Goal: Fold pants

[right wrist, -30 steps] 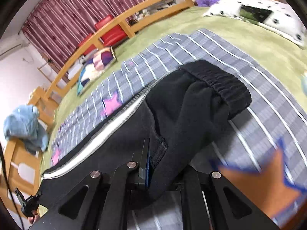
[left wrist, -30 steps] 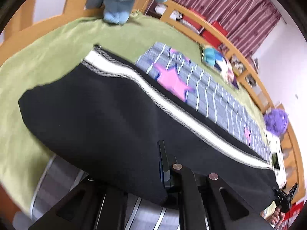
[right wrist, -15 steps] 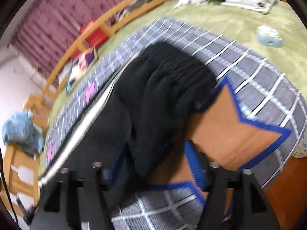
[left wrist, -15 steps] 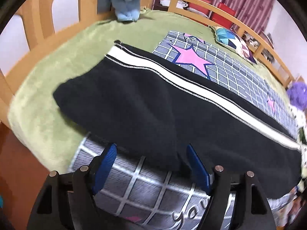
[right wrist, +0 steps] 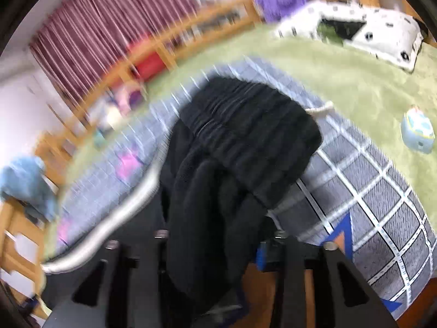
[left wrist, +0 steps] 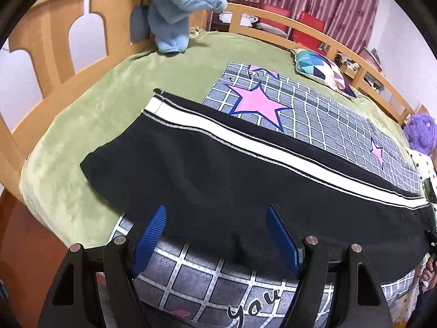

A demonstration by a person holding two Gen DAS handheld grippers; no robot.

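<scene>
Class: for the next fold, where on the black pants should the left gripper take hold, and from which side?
Probably the near edge of the pants, just ahead of the open left gripper. The leg lies flat on the blanket, so come in low from the near side, one finger sliding under the edge.

Green-covered bed [left wrist: 114, 87] bears checked blanket [left wrist: 314, 109] and black pants [left wrist: 218, 175].

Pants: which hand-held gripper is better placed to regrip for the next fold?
Right, probably. The right hand-held gripper already straddles the bunched waistband of the pants and its jaws have just been closing; the left hand-held gripper hangs open above the flat edge.
</scene>
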